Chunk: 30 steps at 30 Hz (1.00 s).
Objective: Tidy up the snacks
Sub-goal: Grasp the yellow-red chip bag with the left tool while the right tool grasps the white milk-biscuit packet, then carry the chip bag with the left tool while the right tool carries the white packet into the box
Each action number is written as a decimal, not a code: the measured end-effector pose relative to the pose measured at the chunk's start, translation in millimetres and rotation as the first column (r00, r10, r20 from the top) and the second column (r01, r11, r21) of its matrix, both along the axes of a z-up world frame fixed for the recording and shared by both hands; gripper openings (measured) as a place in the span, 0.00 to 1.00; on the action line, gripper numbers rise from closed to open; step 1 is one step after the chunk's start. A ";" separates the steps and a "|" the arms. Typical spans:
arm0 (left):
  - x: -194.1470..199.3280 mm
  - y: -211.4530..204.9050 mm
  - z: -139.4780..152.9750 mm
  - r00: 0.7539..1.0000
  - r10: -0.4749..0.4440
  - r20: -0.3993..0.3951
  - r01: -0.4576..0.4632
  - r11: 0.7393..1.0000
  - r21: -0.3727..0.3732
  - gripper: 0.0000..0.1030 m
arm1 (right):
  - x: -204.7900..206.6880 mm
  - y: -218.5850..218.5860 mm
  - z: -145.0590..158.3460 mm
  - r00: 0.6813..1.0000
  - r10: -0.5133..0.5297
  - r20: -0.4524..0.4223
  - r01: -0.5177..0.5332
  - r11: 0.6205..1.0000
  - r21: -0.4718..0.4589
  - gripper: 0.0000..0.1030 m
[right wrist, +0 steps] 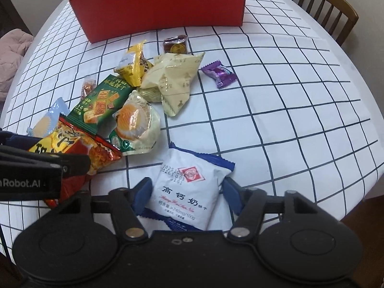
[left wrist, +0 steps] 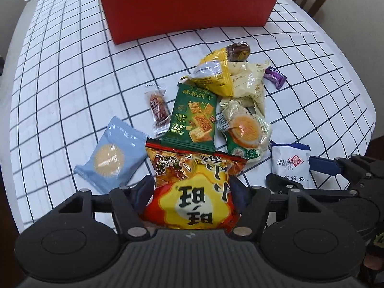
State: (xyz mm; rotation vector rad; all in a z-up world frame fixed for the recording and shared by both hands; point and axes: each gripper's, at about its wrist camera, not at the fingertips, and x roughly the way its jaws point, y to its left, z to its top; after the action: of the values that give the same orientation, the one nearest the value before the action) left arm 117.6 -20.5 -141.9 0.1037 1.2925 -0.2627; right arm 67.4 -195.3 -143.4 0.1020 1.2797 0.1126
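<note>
My left gripper (left wrist: 190,187) is shut on a red and yellow snack bag (left wrist: 194,192), which also shows in the right wrist view (right wrist: 72,148). My right gripper (right wrist: 187,189) is shut on a white and blue milk biscuit pack (right wrist: 189,187), seen too in the left wrist view (left wrist: 291,165). A pile of snacks lies beyond: a green cracker pack (left wrist: 194,117), a light blue pack (left wrist: 112,156), an egg-yolk pastry (left wrist: 244,132), a cream pack (left wrist: 249,84), a yellow pack (left wrist: 216,72) and a purple candy (right wrist: 219,73). A red box (left wrist: 187,7) stands open at the far side.
The table has a white cloth with a dark grid (right wrist: 276,110). A small brown candy (left wrist: 158,108) lies left of the green pack and a dark brown pastry (right wrist: 175,44) near the box. A wooden chair (right wrist: 321,7) stands at the far right edge.
</note>
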 end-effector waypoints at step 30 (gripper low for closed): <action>-25.5 25.8 66.9 0.984 0.166 0.056 -0.154 0.973 -0.173 0.52 | 0.4 -31.6 74.6 0.990 0.037 0.134 -0.054 0.991 0.121 0.49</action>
State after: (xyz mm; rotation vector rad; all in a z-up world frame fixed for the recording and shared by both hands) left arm 92.1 5.3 -75.1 -0.1343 1.1965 -0.2265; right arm 67.8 -226.9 -68.8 0.1698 1.1435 0.2348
